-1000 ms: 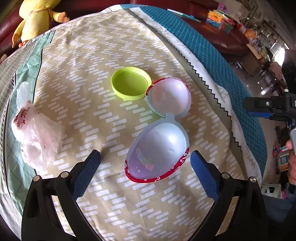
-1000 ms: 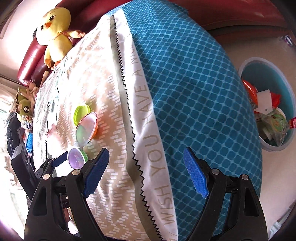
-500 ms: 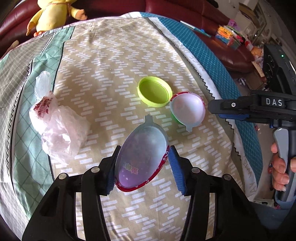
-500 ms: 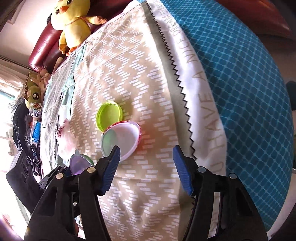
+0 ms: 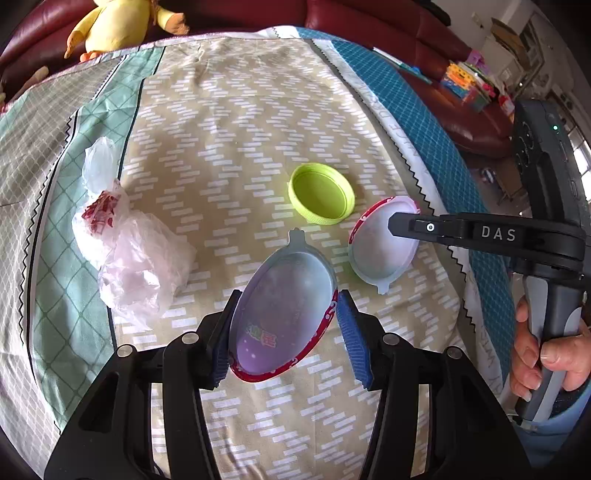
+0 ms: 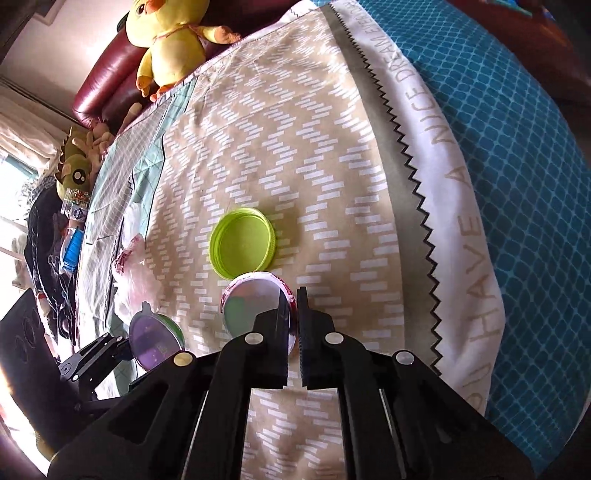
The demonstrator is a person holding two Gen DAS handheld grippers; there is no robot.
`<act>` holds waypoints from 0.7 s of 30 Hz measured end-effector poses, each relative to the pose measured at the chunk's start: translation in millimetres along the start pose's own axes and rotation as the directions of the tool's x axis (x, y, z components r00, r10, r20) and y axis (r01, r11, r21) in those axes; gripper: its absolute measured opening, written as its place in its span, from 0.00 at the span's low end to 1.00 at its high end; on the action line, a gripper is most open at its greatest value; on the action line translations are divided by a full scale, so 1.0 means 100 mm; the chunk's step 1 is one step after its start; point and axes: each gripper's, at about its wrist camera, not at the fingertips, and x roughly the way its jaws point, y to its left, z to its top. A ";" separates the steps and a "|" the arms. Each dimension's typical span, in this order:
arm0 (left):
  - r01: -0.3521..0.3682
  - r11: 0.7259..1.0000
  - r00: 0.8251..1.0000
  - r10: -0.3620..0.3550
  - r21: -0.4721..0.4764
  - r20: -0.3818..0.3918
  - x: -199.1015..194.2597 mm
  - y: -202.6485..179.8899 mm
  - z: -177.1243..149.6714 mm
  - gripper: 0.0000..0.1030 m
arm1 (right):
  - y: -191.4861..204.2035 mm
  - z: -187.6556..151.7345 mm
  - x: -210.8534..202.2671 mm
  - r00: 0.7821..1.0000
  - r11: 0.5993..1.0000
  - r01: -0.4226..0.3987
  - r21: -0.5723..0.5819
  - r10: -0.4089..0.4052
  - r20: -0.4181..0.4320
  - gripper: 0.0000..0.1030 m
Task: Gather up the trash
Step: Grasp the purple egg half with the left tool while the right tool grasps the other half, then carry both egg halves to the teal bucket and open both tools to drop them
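My left gripper [image 5: 282,334] is shut on the larger egg-shaped plastic shell half [image 5: 280,314], purple inside with a red rim; it also shows in the right wrist view [image 6: 155,341]. My right gripper [image 6: 293,321] is shut on the rim of the smaller shell half [image 6: 255,302], which also shows in the left wrist view [image 5: 382,243] just right of the larger half. A lime green lid [image 5: 321,199] lies open side up on the patterned blanket, just beyond both halves [image 6: 242,247]. A crumpled clear plastic bag [image 5: 125,251] lies to the left.
A beige, teal and blue blanket [image 5: 229,122] covers the surface. A yellow duck plush [image 6: 170,44] sits at its far end on a red sofa [image 5: 369,18]. More plush toys and clutter [image 6: 74,177] lie past the left edge. Toys [image 5: 469,81] sit on the sofa far right.
My left gripper closed on the larger shell half and lifted it slightly. My right gripper swung in from the blue edge and closed on the smaller half's rim.
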 end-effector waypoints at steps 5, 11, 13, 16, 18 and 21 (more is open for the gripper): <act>0.009 0.999 1.000 -0.010 0.041 0.008 -0.02 -0.24 0.10 0.51 | -0.30 0.01 -0.37 0.998 0.998 -0.019 0.055 0.016 0.062 0.04; 0.034 0.989 0.999 -0.035 0.141 0.009 0.02 -0.79 0.25 0.51 | -0.88 -0.07 -0.92 0.987 0.988 -0.013 0.155 -0.012 0.159 0.04; 0.050 0.982 0.999 -0.052 0.180 0.005 0.05 -1.02 0.29 0.51 | -1.11 -0.12 -1.10 0.981 0.981 -0.013 0.194 -0.025 0.190 0.04; 0.073 0.969 0.997 -0.075 0.237 -0.002 0.11 -1.38 0.36 0.51 | -1.46 -0.20 -1.38 0.970 0.967 -0.013 0.254 -0.050 0.240 0.04; 0.087 0.958 0.996 -0.088 0.275 -0.010 0.15 -1.64 0.40 0.51 | -1.69 -0.28 -1.57 0.960 0.956 -0.015 0.293 -0.068 0.271 0.04; 0.112 0.937 0.994 -0.110 0.330 -0.024 0.22 -2.01 0.46 0.51 | -2.05 -0.39 -1.87 0.944 0.938 -0.013 0.347 -0.103 0.314 0.04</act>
